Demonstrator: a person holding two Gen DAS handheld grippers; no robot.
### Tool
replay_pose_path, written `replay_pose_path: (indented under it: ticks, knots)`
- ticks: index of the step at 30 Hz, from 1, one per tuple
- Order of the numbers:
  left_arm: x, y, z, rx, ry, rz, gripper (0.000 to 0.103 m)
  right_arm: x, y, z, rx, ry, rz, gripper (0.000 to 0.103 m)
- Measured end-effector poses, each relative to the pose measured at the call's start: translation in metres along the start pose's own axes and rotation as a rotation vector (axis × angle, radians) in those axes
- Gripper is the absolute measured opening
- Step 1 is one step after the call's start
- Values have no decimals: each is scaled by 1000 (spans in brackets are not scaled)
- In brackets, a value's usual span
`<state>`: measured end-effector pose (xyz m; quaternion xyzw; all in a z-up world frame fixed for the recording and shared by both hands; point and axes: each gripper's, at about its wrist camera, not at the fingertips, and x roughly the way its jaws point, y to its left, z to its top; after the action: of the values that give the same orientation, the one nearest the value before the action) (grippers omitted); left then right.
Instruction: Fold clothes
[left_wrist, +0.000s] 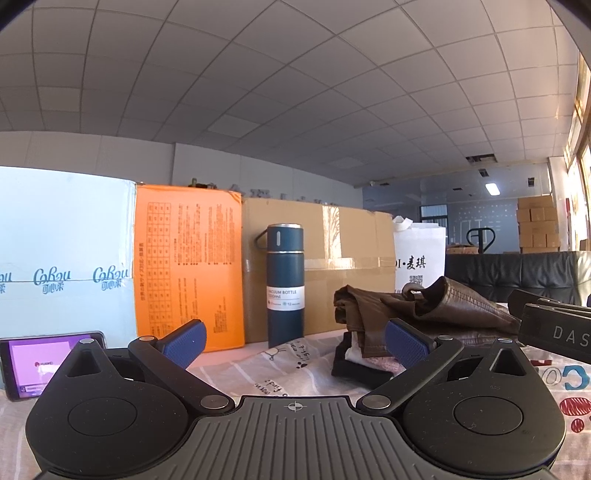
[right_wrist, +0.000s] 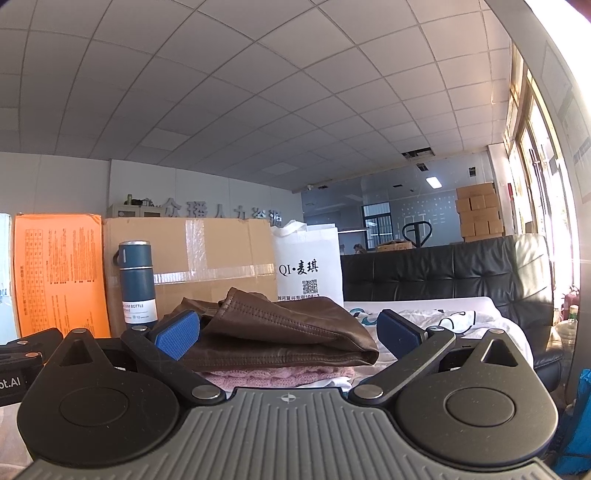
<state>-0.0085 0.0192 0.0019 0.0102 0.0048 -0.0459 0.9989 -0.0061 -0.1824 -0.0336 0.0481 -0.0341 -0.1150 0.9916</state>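
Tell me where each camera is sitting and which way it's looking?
Left wrist: on the left gripper, low over the patterned sheet, facing the blue vacuum bottle; its open fingers show.
Right wrist: on the right gripper, facing the brown leather garment; open fingers show.
Shared: bottle, garment, cardboard box.

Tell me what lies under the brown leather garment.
Under the brown leather garment sits a pink knit piece, with white fabric below it. The left view shows a black folded item at the bottom. How much more the stack holds is hidden.
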Motion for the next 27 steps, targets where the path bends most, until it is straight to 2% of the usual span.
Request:
replay_pose_path:
  ticks: [27]
  knots:
    - [2,-1,0,4,-1,0,103,0,-2,0,18,-7,-3,103]
